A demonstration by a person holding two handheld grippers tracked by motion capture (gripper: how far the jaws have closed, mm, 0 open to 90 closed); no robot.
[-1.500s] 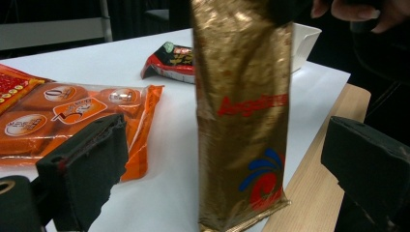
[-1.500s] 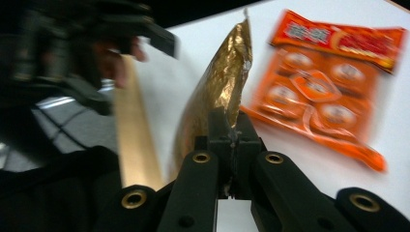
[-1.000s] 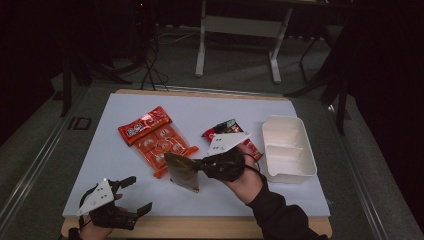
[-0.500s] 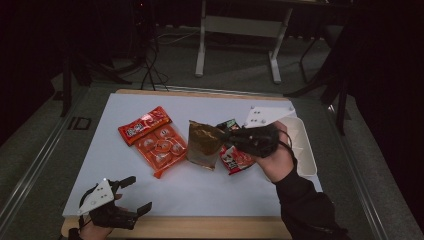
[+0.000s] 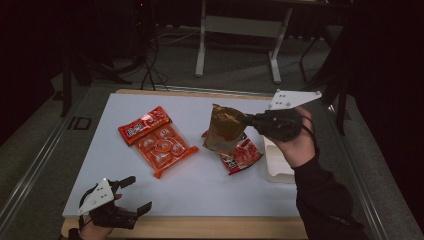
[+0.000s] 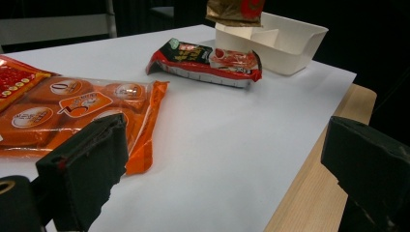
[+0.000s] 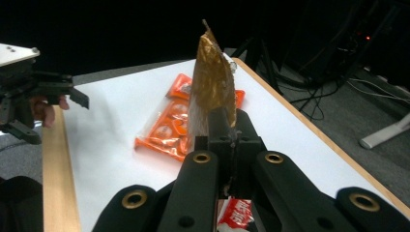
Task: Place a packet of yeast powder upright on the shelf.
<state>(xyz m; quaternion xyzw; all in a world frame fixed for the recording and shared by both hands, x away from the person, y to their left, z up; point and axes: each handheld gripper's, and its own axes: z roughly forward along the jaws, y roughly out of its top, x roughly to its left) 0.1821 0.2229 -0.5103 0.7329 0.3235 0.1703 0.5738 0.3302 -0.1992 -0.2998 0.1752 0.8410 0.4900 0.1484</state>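
Observation:
My right gripper is shut on the edge of a brown-gold snack bag, which hangs in the air above a red snack packet, just left of the white tray. In the right gripper view the bag stands upright, pinched between the closed jaws of that gripper. My left gripper rests at the table's near left corner, open and with nothing in it. Seen along the left gripper, the wide-apart jaws frame bare white mat.
An orange multi-pack and a flat red packet lie left of centre on the white mat. The tray is divided into compartments. A wooden table edge runs along the near side. Dark floor and table legs lie beyond.
My right gripper has carried the brown bag up and to the right, from the table's middle to above the red packet beside the tray. The left gripper has stayed put.

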